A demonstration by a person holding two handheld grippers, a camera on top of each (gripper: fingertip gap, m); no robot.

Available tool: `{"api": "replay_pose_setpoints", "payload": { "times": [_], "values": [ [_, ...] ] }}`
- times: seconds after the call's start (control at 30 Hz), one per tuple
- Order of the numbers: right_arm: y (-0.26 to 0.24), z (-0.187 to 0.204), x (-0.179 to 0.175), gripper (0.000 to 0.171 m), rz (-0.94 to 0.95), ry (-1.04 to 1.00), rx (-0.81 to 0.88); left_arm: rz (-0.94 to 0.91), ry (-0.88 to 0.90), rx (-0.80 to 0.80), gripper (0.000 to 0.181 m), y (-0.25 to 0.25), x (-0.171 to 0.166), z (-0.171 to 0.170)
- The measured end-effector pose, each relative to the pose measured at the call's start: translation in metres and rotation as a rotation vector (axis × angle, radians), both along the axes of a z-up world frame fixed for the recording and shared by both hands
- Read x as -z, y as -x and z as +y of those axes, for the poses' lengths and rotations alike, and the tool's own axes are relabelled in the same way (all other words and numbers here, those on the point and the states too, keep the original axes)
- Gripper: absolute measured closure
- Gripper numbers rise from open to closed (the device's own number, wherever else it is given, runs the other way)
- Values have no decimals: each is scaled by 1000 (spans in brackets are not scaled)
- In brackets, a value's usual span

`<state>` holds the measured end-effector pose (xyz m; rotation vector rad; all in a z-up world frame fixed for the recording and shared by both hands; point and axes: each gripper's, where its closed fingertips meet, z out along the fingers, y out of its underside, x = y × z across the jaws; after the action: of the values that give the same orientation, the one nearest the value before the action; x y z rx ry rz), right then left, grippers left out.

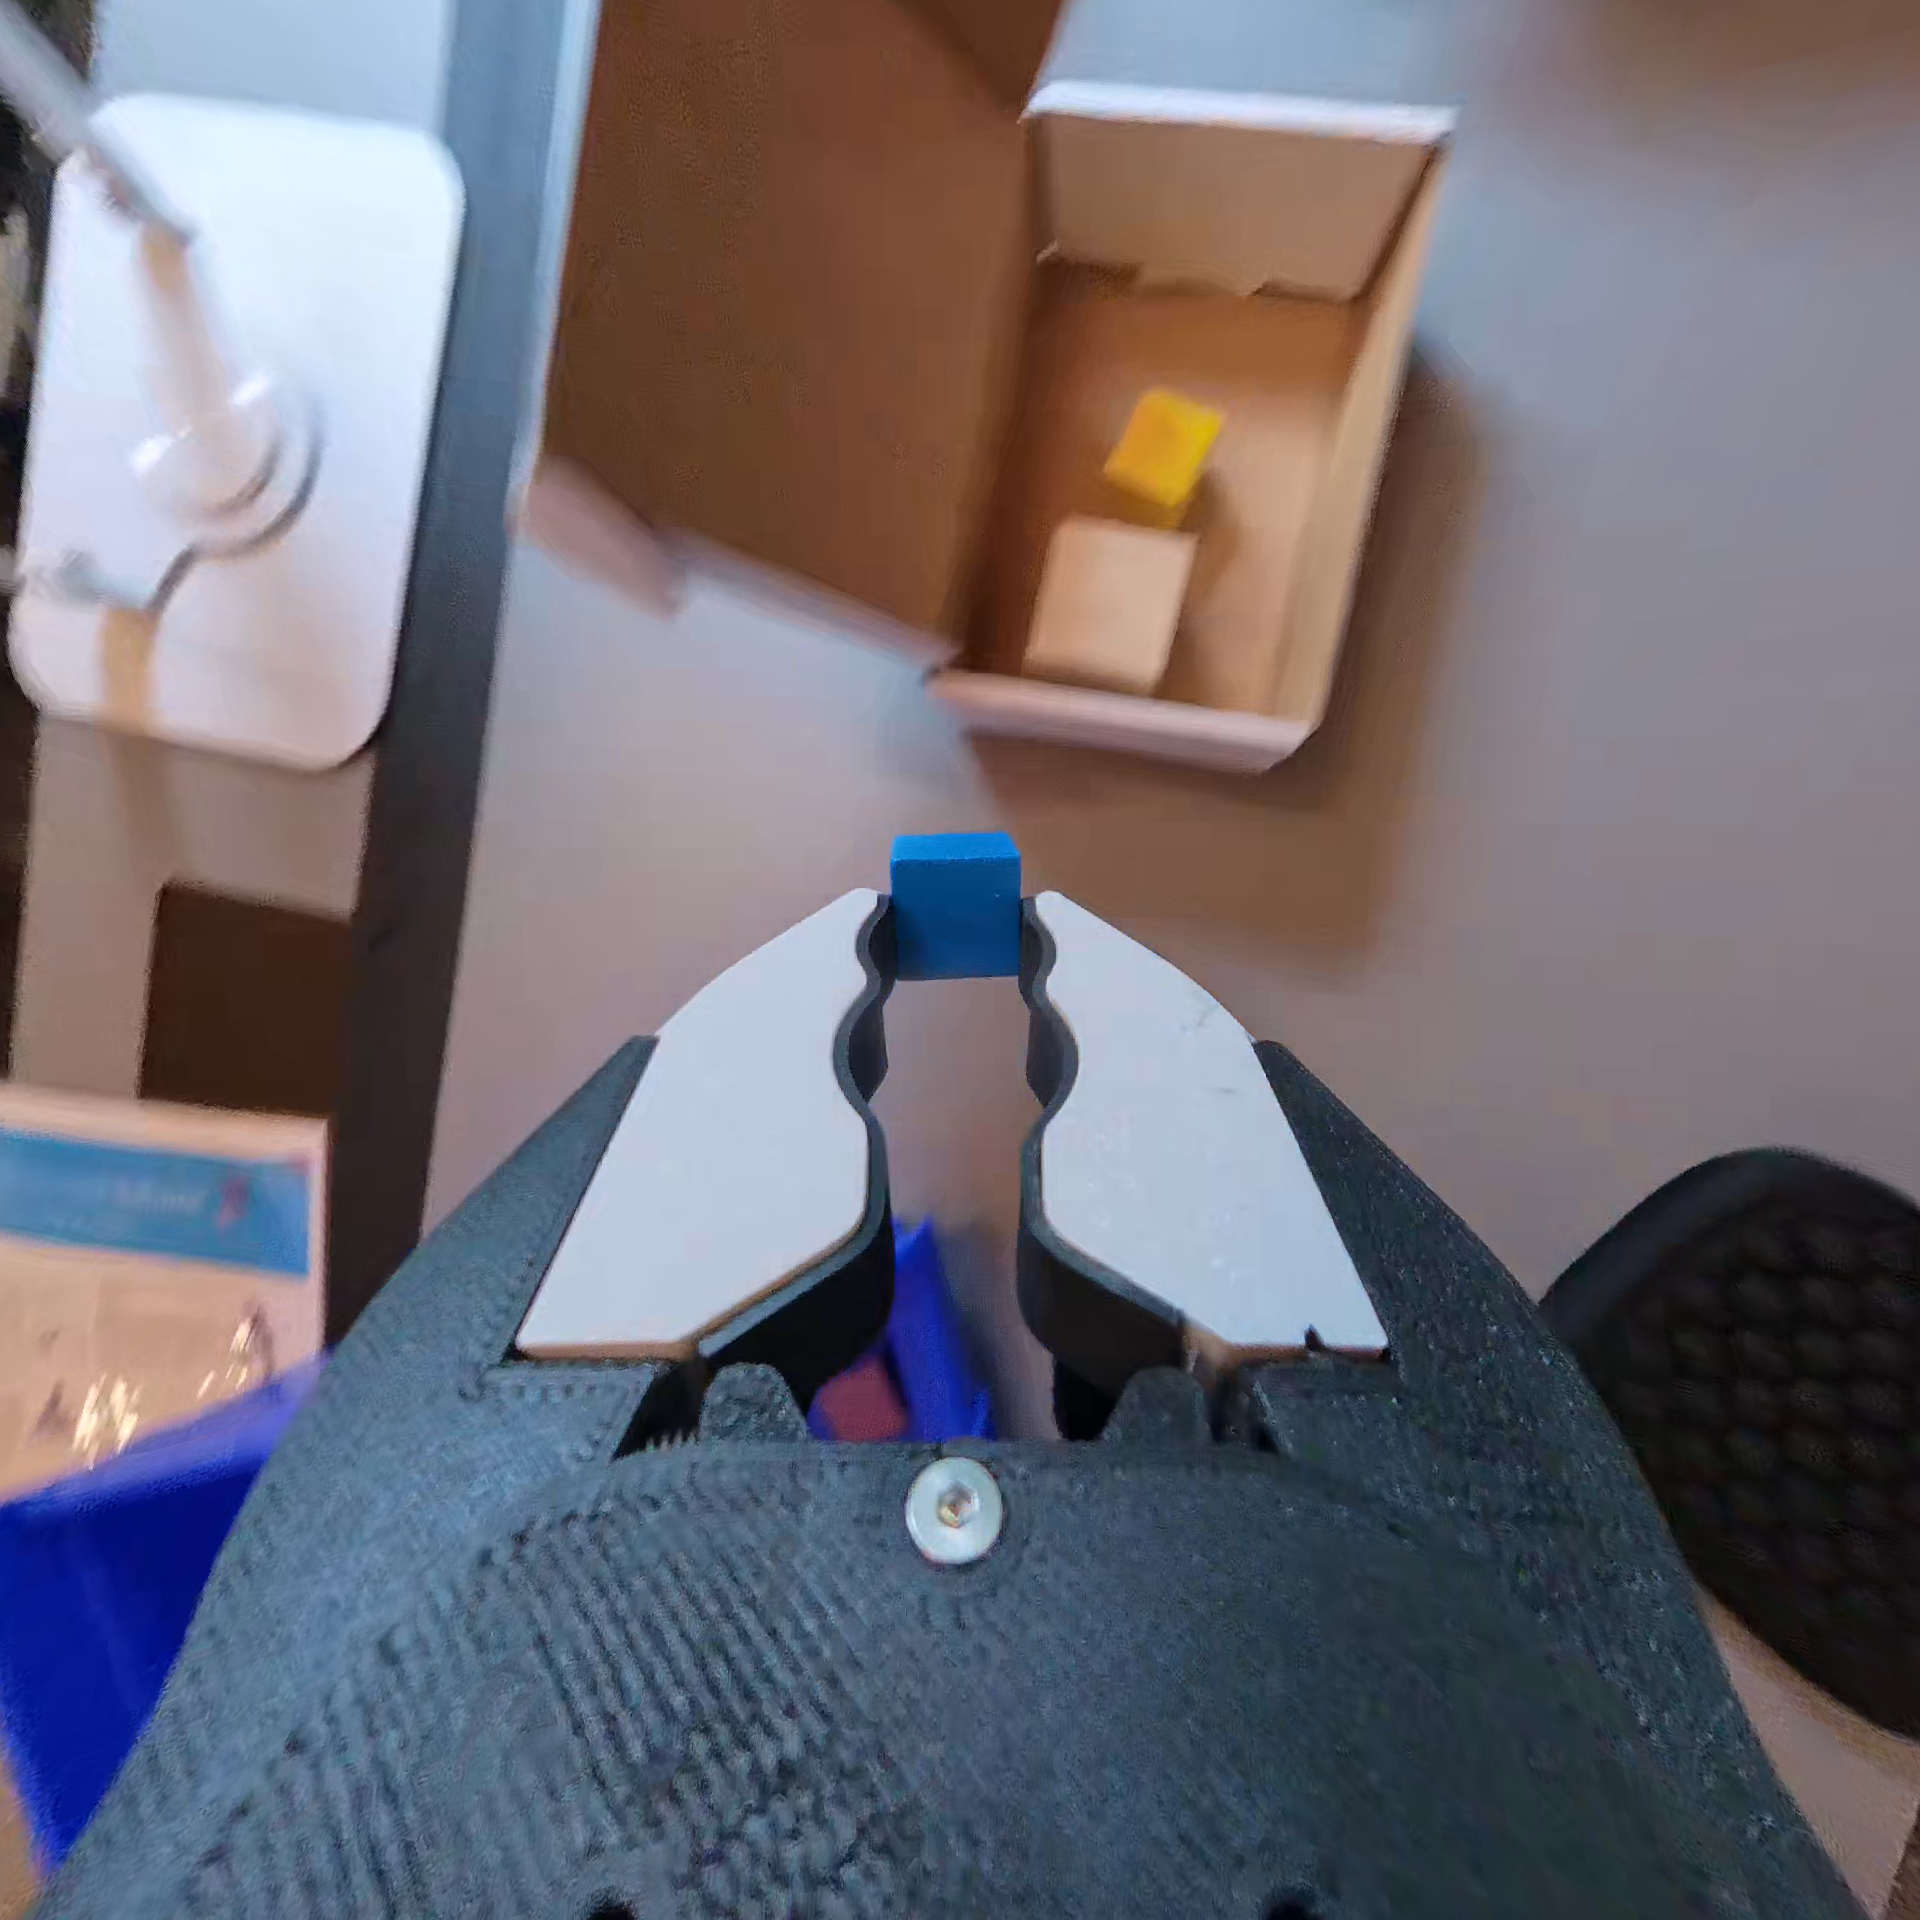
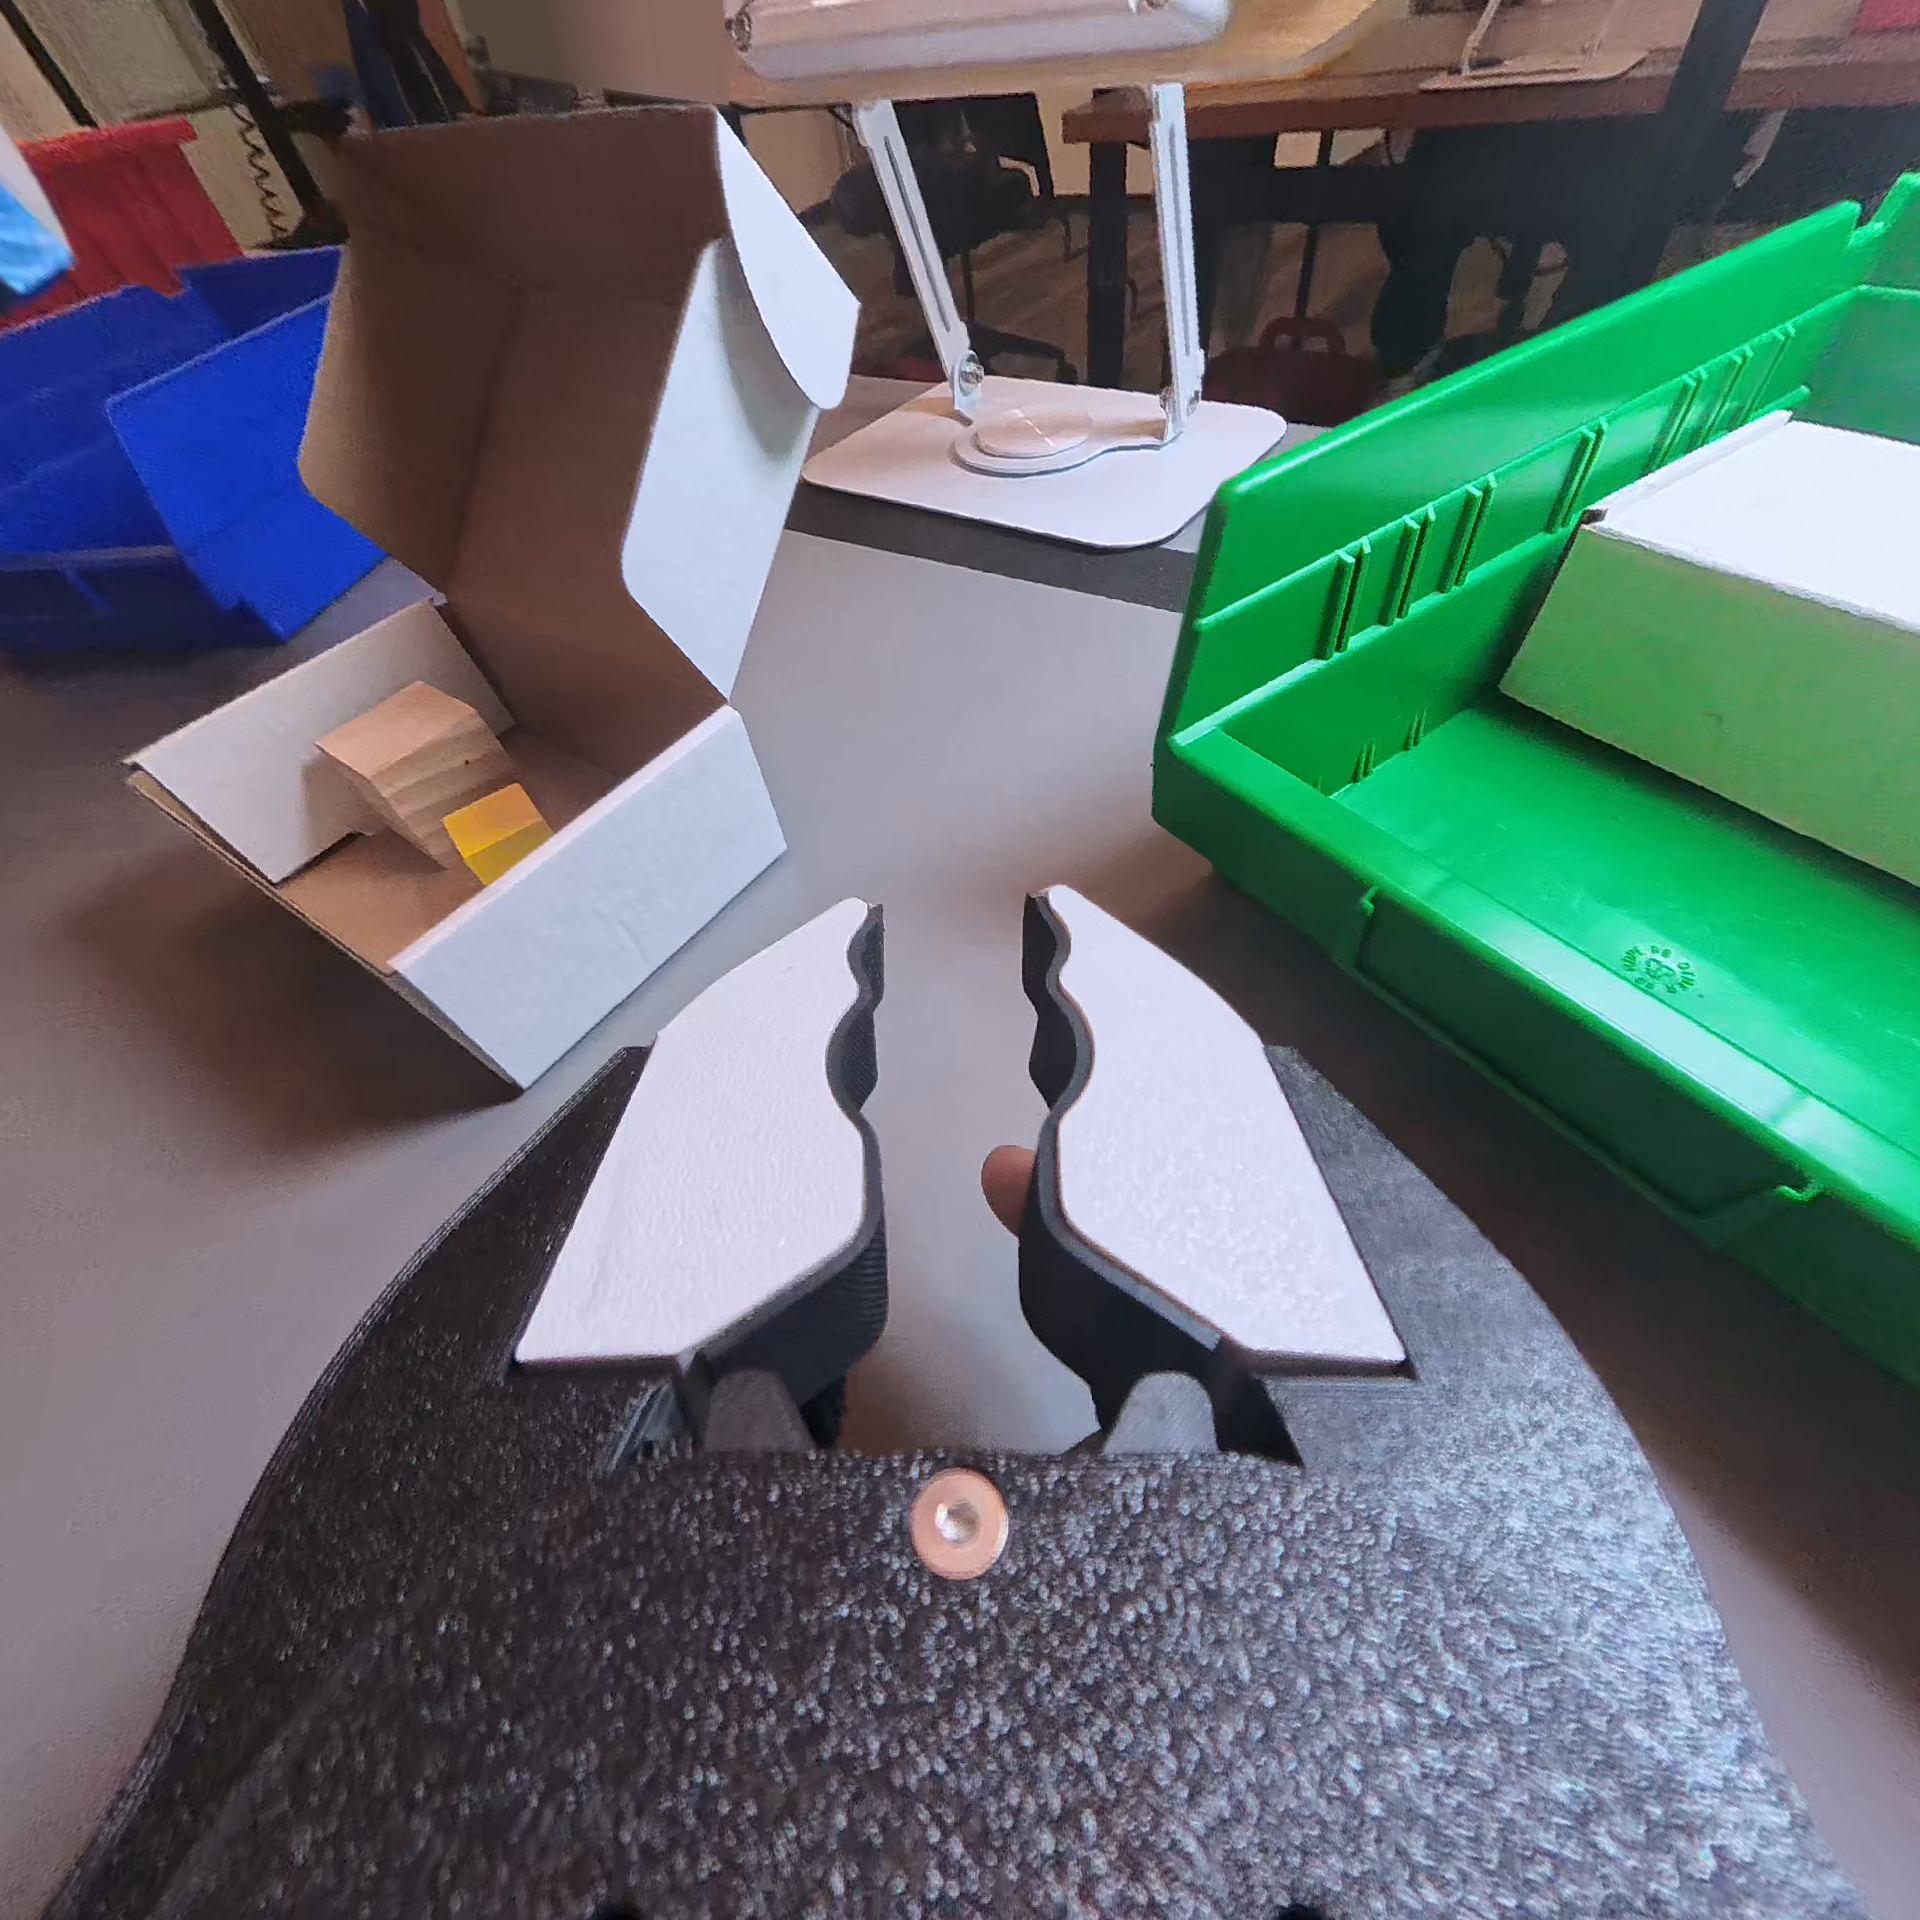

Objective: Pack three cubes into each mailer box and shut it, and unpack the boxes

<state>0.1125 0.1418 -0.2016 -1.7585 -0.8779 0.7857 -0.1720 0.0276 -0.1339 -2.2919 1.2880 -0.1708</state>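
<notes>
My left gripper [image 1: 954,920] is shut on a small blue cube [image 1: 953,906] and holds it in the air above the grey table, short of the open mailer box [image 1: 1382,416]. The box's lid stands open. A plain wooden cube [image 1: 1110,603] and a yellow cube [image 1: 1164,442] lie inside it. The same box [image 2: 613,894] shows in the right wrist view at left, with the wooden cube [image 2: 416,764] and the yellow cube [image 2: 497,831] inside. My right gripper [image 2: 953,914] is open and empty, low over the table beside the box.
A green bin [image 2: 1455,831] at right holds a shut white mailer box [image 2: 1745,623]. Blue bins [image 2: 156,457] stand at far left; one [image 1: 114,1579] is under my left gripper. A white lamp base [image 2: 1039,457] stands at the table's far edge. A black chair [image 1: 1766,1403] is at right. Across from one pair of fingers to the other is roughly 30 cm.
</notes>
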Motion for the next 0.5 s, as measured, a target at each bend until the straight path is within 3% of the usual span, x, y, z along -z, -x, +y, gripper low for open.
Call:
{"api": "replay_pose_setpoints", "payload": {
  "times": [0.23,0.5],
  "values": [
    [-10,-6,-12,146,21,-44,6,18,53,247,158,-143,42,16],
    [-20,-6,-31,147,89,-66,12,199,141,326,158,-183,107,44]
  ]
}}
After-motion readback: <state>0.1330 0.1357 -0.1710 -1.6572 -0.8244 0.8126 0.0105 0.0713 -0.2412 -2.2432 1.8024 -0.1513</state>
